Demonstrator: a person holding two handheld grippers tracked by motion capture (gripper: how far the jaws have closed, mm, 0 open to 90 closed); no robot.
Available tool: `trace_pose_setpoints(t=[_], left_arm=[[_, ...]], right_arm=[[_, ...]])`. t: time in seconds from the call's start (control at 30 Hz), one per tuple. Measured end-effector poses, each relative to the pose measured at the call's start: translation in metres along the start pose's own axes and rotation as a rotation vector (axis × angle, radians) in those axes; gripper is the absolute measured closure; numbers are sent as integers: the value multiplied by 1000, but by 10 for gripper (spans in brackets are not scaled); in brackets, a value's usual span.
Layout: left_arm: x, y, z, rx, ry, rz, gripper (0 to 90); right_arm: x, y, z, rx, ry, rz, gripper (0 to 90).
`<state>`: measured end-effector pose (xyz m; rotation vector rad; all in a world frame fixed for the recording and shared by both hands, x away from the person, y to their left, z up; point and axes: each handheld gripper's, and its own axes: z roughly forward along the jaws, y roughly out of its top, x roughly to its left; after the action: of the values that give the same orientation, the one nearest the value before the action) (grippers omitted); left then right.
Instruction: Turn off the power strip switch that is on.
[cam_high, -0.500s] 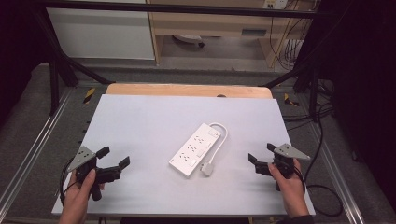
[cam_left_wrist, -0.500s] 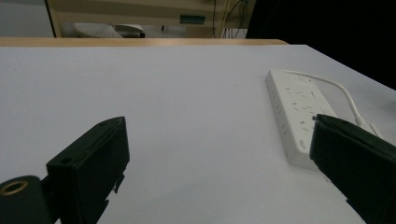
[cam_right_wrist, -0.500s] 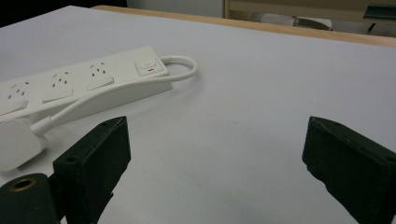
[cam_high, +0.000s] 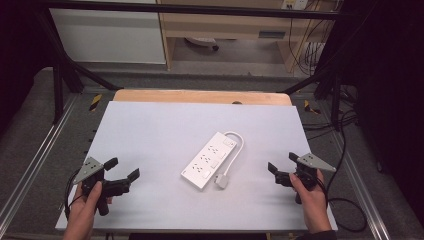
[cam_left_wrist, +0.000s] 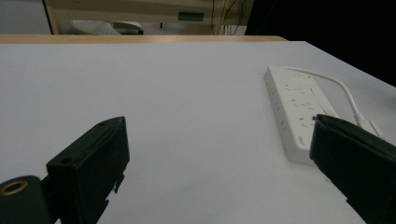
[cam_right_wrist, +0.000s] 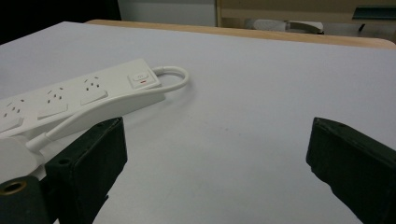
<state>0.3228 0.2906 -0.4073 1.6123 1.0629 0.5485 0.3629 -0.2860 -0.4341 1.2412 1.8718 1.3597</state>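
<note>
White table, power strip: positions unchanged.

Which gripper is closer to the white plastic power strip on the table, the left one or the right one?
The right gripper, slightly. It hovers open, apart from the white plastic power strip, near the strip's plug end. The left gripper hovers open, farther away on the other side.

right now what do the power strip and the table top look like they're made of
Power strip: probably hard white plastic, smooth with a slight sheen, moulded sockets and switch. Its cord: likely rubbery white sheathing, bent in a loop. Table top: matte pale grey sheet, maybe laminate; bare wood shows along the far edge.
</note>
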Motion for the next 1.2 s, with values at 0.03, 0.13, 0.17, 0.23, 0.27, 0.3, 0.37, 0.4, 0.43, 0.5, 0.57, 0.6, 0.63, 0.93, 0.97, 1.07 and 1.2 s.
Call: trace_pose_setpoints(t=[0.03,0.13,0.17,0.23,0.27,0.3,0.37,0.4,0.43,0.5,0.57,0.6,0.63,0.93,0.97,1.07,1.2], left_arm=[[0,1,0,-4,2,0,48],[0,0,1,4,3,-1,49],[0,0,1,9,3,2,49],[0,0,0,8,-1,1,48],[0,0,1,8,-1,1,48],[0,0,1,10,-1,1,48],[1,-1,0,11,1,-4,48],[1,-1,0,12,1,-5,48],[1,-1,1,13,2,-4,48],[1,-1,1,16,-1,-3,48],[1,-1,2,19,-2,-6,48],[1,-1,2,22,-2,-7,48],[1,-1,2,24,-2,-4,49],[2,-2,2,26,0,-10,49],[1,-2,2,28,3,-11,49],[1,-3,3,29,1,-8,49],[1,-4,3,33,6,-10,49]], right_arm=[[0,0,0,6,1,2,53],[0,-2,0,19,1,4,51],[0,-1,-1,16,0,4,51],[1,0,-1,3,2,5,52],[1,0,-1,1,2,1,52],[2,1,0,-1,0,-6,52],[4,1,-1,-5,0,-12,52],[4,2,-1,-6,2,-12,52],[5,2,-1,-6,3,-12,52],[6,2,-2,-10,0,-13,71],[5,3,-2,-23,5,-7,76],[5,3,-2,-27,6,1,76],[4,3,-2,-25,8,4,73],[11,6,-3,-36,22,-14,49],[12,6,-3,-38,26,-13,57],[17,8,-3,-43,32,-29,61],[24,10,-4,-40,38,-35,59]])
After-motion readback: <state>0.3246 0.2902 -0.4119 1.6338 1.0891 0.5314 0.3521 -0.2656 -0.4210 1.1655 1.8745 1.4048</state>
